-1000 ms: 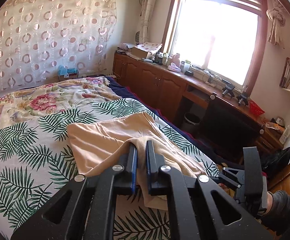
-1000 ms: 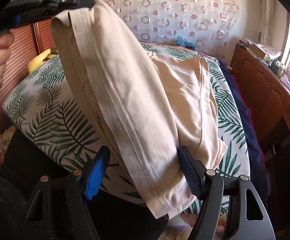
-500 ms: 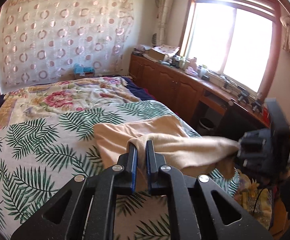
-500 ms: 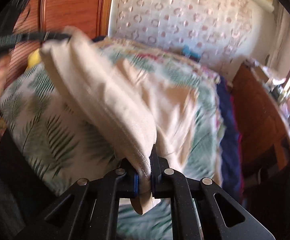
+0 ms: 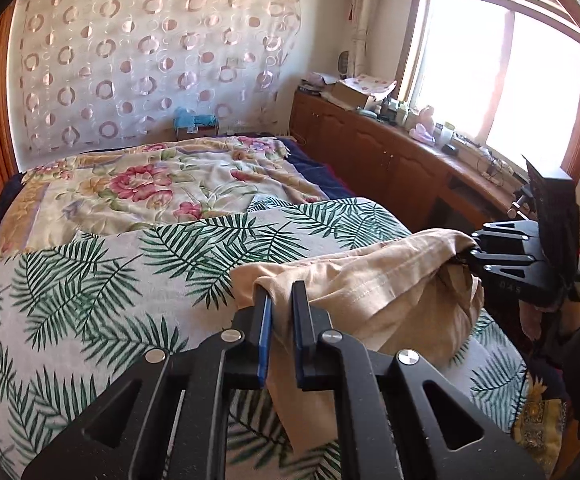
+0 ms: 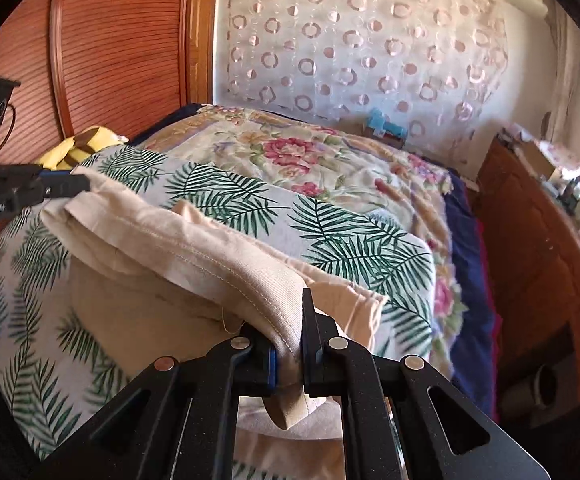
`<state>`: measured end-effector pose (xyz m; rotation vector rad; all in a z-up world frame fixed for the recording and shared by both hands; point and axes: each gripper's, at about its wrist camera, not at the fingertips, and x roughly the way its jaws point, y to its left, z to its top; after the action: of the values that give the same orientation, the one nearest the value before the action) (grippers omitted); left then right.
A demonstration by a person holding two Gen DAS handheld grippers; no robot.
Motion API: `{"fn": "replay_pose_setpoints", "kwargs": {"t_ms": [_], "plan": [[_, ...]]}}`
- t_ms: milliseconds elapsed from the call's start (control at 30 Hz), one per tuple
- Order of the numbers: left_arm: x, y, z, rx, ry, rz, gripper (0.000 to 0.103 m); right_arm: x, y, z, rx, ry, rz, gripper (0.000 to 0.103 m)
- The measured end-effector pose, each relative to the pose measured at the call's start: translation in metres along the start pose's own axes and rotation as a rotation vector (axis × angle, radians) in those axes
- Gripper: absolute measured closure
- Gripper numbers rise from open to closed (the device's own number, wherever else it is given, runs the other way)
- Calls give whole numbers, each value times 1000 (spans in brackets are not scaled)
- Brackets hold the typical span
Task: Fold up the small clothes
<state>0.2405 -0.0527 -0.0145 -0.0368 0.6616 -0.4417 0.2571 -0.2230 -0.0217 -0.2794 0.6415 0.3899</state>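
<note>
The left gripper (image 5: 281,300) clamps one hem corner of the beige garment (image 5: 374,292). At its three o'clock, the right gripper (image 6: 287,334) pinches the other corner above the palm-leaf bedspread (image 5: 101,280).

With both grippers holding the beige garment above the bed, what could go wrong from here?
1. The left gripper pinches only a narrow bunch of the beige garment, so the cloth might slip out.
2. The garment sags between it and the right gripper, so the fold may land creased.
3. The hold is near the edge of the bed, so a dropped corner might slide off.
</note>
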Motion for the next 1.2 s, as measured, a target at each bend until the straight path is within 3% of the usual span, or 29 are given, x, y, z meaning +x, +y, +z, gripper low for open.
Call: {"fn": "replay_pose_setpoints", "kwargs": {"t_ms": [33,67,100,200,233,467,700,967,1100,1200], "plan": [[1,0,1,4,-16,2,90,6,-4,0,8,7,8,95],[2,0,2,14,-25,5,79,11,-8,1,20,9,16,95],[3,0,3,27,-34,17,60,17,-12,1,34,9,28,92],[-1,0,7,41,-69,32,32,21,-24,4,75,-6,21,71],[-1,1,8,42,-70,25,29,21,-26,5,92,-17,34,60],[17,6,-3,67,24,27,28,4,-39,13,188,-105,-26,50],[45,3,-20,92,122,39,28,-21,-15,2,119,-123,-107,48],[66,3,-32,102,192,102,28,18,-27,35,145,-61,-167,48],[62,5,-37,95,200,109,28,35,-38,46,150,-7,-251,48],[58,7,-36,88,188,108,28,28,-40,42,203,-2,-197,48]]}}
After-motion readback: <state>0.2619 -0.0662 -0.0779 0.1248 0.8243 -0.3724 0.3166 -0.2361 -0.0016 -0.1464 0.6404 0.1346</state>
